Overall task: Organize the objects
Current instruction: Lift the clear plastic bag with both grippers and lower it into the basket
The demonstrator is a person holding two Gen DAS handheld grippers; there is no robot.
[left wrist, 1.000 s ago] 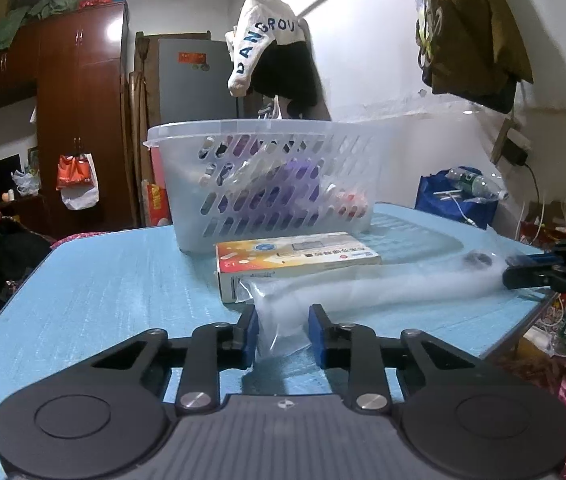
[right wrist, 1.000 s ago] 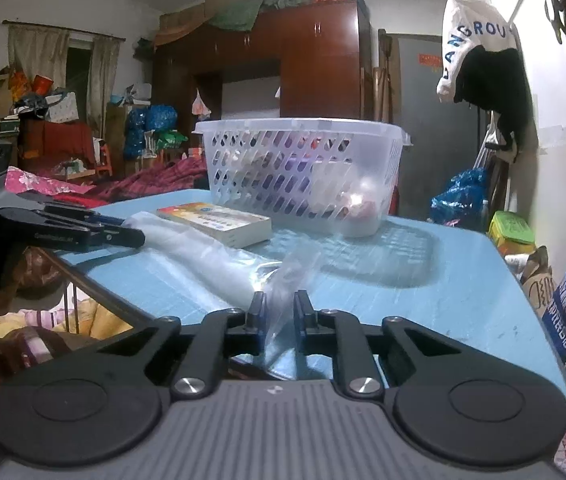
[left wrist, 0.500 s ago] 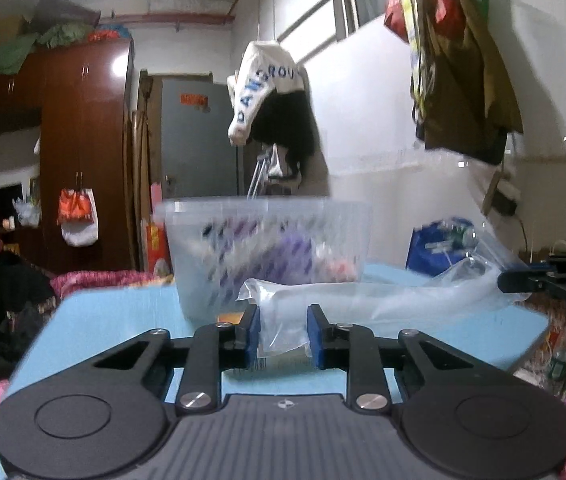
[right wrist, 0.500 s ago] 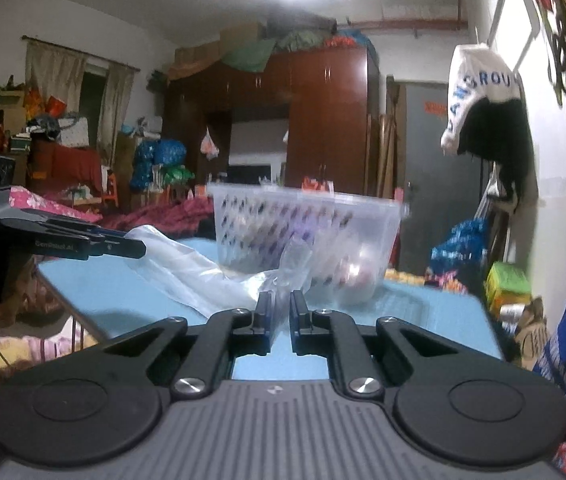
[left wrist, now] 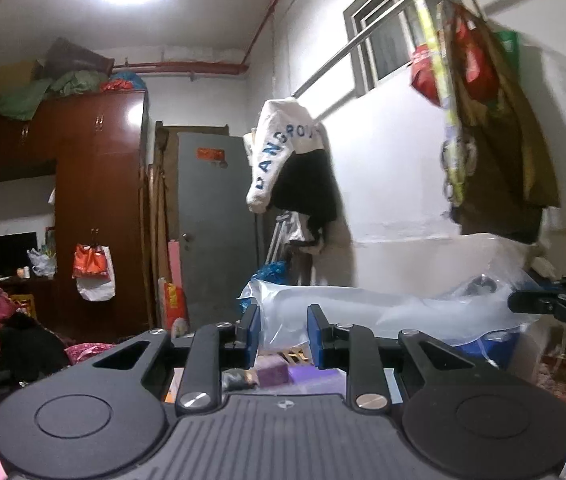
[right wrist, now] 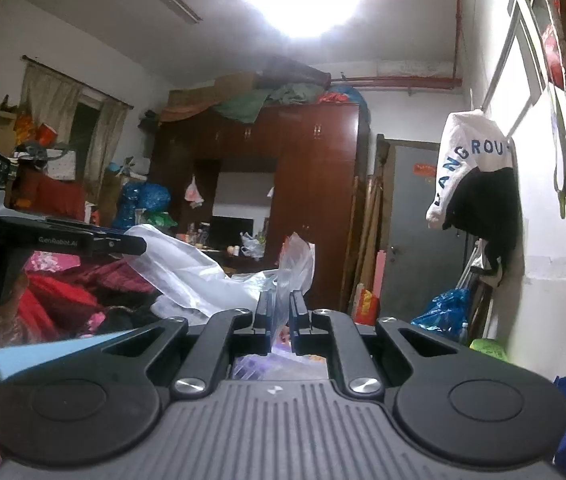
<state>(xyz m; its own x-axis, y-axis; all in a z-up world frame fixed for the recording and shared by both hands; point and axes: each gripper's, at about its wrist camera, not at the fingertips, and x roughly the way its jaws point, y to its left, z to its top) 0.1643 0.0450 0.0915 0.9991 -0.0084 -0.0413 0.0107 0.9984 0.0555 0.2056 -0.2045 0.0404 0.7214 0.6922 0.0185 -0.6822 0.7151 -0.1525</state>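
Note:
A long clear plastic bag point(left wrist: 383, 310) hangs stretched in the air between my two grippers. My left gripper point(left wrist: 281, 322) is shut on one end of it. My right gripper point(right wrist: 281, 308) is shut on the other end point(right wrist: 293, 264). Each gripper shows at the edge of the other's view: the right one point(left wrist: 555, 306) in the left wrist view, the left one point(right wrist: 83, 240) in the right wrist view. Below my left fingers, purple items point(left wrist: 279, 372) show; the basket itself is mostly hidden by the gripper bodies. A purple patch point(right wrist: 279, 358) shows below my right fingers.
A corner of the blue table point(right wrist: 43, 354) shows at lower left. A white wall with hanging clothes point(left wrist: 287, 160) and bags point(left wrist: 495, 128) is on the right. A dark wardrobe point(right wrist: 283, 200) and a grey door point(left wrist: 219, 232) stand behind.
Both grippers have risen with the bag, lifting it off the table to above the basket. The table, box and basket have dropped out of view below.

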